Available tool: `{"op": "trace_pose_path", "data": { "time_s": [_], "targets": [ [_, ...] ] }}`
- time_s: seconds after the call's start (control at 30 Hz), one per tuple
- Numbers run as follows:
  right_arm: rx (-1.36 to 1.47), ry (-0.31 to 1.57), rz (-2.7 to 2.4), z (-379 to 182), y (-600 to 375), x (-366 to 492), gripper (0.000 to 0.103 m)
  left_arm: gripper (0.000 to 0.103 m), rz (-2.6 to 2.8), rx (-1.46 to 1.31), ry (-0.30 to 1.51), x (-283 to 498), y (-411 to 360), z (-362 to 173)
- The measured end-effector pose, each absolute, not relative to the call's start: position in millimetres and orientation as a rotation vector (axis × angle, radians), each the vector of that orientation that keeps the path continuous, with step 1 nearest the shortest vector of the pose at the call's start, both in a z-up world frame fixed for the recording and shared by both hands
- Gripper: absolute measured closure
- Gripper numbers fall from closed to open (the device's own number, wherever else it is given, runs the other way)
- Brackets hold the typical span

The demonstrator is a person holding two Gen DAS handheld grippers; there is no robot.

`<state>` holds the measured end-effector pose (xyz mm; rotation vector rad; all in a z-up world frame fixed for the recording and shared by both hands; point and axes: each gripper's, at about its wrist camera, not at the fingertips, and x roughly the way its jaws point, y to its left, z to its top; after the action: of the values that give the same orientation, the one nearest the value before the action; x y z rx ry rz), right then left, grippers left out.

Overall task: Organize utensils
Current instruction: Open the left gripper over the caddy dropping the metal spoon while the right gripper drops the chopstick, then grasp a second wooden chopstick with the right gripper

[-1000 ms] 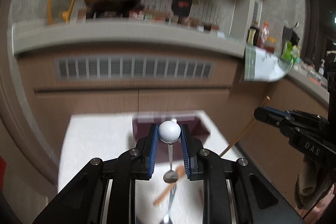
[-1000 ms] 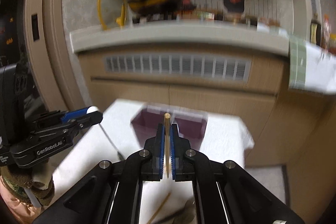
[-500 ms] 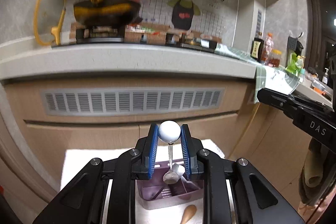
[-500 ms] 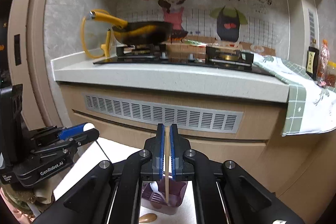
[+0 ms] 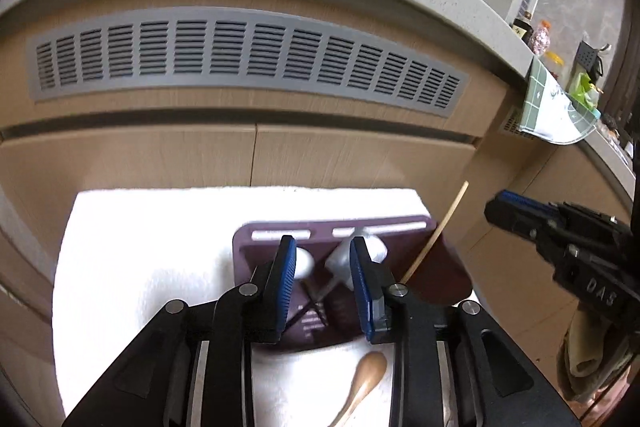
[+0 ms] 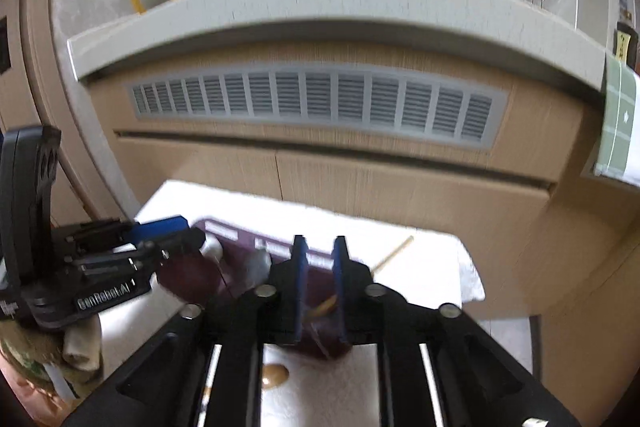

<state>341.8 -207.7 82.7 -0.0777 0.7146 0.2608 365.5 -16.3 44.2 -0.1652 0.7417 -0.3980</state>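
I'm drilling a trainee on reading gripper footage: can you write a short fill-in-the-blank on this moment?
1. The utensil holder on the white cloth is ____ in colour.
2. The left gripper has its jaws ____.
3. The wooden chopstick leans in the holder's ____ compartment in the left wrist view.
4. The brown spoon lies on the ____, outside the holder.

Missing words: purple; open; right; cloth

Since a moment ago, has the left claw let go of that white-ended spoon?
Yes. The left gripper now gapes open above the purple utensil holder, where the white-handled spoon rests.
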Motion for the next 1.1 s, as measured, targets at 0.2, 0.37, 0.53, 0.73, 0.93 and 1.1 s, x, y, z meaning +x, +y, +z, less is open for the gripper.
{"op": "trace_pose_path", "data": {
  "time_s": [0.2,0.37,0.53,0.73,0.93,1.1],
  "targets": [
    [-0.118,0.752,0.264,60,-209,295,0.065,0.056,-0.359,-0.143,0.707,324,-8,46],
    [-0.126,0.894,0.313,16,-203,252,0.061,0.050,-0.324,-0.076,0.726,278,-5,34],
    [-0.071,1.053,0.339,-39,-197,220,0.062,0.045,-0.297,-0.063,0.794,241,-1,3],
    [-0.033,1.080,0.281,-67,-191,211,0.063,0.045,-0.259,-0.105,0.879,213,20,-32],
    [-0.097,1.071,0.265,-72,-172,210,0.063,0.043,-0.217,-0.146,0.946,191,40,-55],
    [-0.169,1.030,0.274,-71,-157,202,0.088,0.041,-0.226,-0.138,0.974,181,38,-63]
  ]
}}
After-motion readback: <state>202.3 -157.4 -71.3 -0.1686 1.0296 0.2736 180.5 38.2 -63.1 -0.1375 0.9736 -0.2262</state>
